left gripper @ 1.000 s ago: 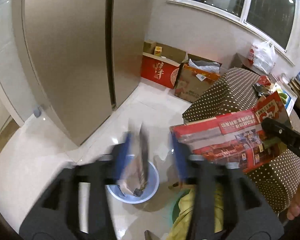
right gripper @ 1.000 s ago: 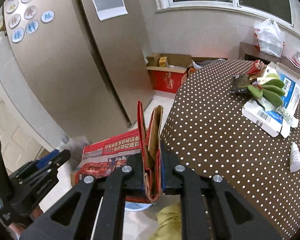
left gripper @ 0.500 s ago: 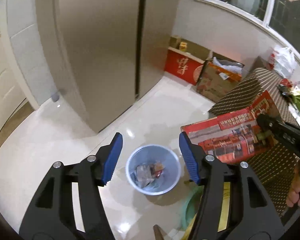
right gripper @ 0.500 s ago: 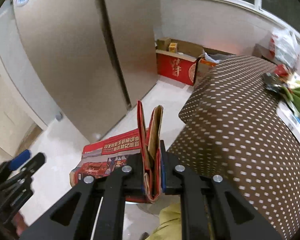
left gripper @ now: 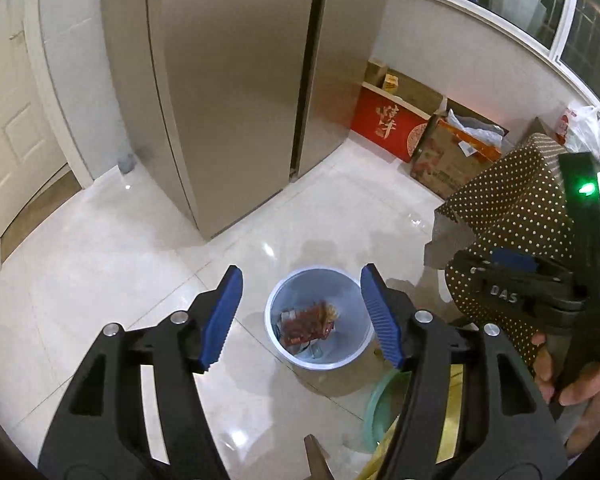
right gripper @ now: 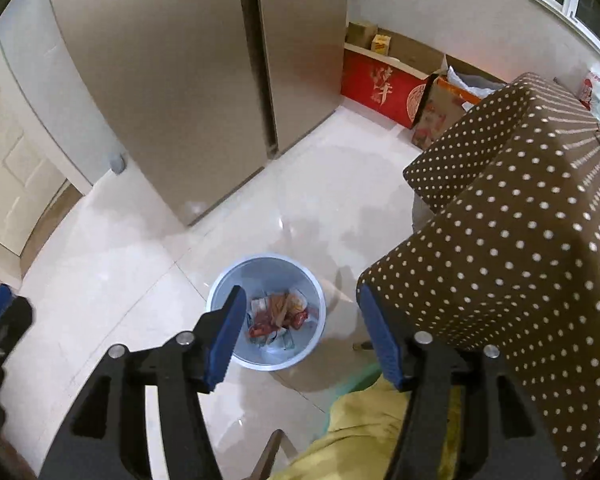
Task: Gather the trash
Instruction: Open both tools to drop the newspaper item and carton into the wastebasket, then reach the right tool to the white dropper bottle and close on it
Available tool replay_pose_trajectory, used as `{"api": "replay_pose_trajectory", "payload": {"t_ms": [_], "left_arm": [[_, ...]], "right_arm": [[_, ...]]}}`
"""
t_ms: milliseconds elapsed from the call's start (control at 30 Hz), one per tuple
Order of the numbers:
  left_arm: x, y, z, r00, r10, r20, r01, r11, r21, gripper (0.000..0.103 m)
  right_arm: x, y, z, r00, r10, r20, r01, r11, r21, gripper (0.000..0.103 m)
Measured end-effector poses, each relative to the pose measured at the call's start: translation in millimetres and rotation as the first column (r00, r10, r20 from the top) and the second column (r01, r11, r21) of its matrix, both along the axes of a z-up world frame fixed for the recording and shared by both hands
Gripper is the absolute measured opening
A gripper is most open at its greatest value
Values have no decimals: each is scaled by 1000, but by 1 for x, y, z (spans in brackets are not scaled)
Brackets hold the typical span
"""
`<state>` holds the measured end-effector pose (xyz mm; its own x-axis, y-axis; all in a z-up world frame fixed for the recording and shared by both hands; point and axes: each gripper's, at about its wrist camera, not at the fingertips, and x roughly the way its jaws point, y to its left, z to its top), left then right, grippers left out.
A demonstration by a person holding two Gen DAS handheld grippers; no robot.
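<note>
Your left tongs (left gripper: 300,314) are open with nothing between the blue pads. Your right tongs (right gripper: 302,326) are opening right now, and nothing is between them either. Both point down at the blue trash bin (left gripper: 354,354), which stands on the shiny white floor (left gripper: 100,272). Inside the bin lies the trash (right gripper: 278,314): a red box, wrappers and bits of paper, all piled at the bottom. Just beside the bin, on the side nearest you, is a green basin (left gripper: 374,408) with something yellow over it. Your right hand (left gripper: 572,384) shows at the edge of the left view, wrapped around the handle of the right tongs. Next to the bin, on its right, stands the surface (right gripper: 520,208), covered in a brown cloth with white dots. Beyond the bin is a tall grey fridge (left gripper: 236,80). Farther off, past the bin and against the wall, sit a red box (left gripper: 388,124) and a brown cardboard box (left gripper: 448,160).
</note>
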<state>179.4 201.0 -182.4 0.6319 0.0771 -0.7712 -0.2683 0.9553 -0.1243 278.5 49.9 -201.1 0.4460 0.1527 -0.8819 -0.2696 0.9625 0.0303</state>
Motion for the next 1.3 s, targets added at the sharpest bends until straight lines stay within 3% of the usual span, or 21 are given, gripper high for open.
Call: {"api": "replay_pose_trajectory", "payload": {"t_ms": [167, 400, 667, 900, 1067, 1200, 1300], "left_arm": [[4, -17, 8, 1000, -25, 6, 25, 1000, 17, 64], [1, -54, 37, 993, -100, 59, 97, 994, 57, 69], [5, -112, 74, 957, -255, 135, 245, 966, 88, 78], [12, -175, 92, 903, -395, 168, 386, 919, 83, 85], [21, -224, 93, 860, -486, 153, 484, 873, 53, 85], [25, -252, 91, 832, -533, 151, 536, 844, 25, 86], [31, -275, 87, 812, -568, 135, 574, 819, -1, 87]], "right_arm": [[-11, -18, 25, 999, -14, 39, 13, 1000, 11, 59], [-33, -60, 73, 992, -65, 109, 52, 992, 116, 59], [-55, -140, 106, 965, -223, 139, 190, 958, 216, 59], [-78, -226, 117, 885, -432, 171, 394, 893, 216, 62], [-97, -289, 112, 817, -562, 133, 518, 815, 261, 63], [-98, -326, 99, 763, -637, 115, 603, 764, 229, 63], [-95, -339, 92, 757, -645, 101, 612, 755, 235, 63]]}}
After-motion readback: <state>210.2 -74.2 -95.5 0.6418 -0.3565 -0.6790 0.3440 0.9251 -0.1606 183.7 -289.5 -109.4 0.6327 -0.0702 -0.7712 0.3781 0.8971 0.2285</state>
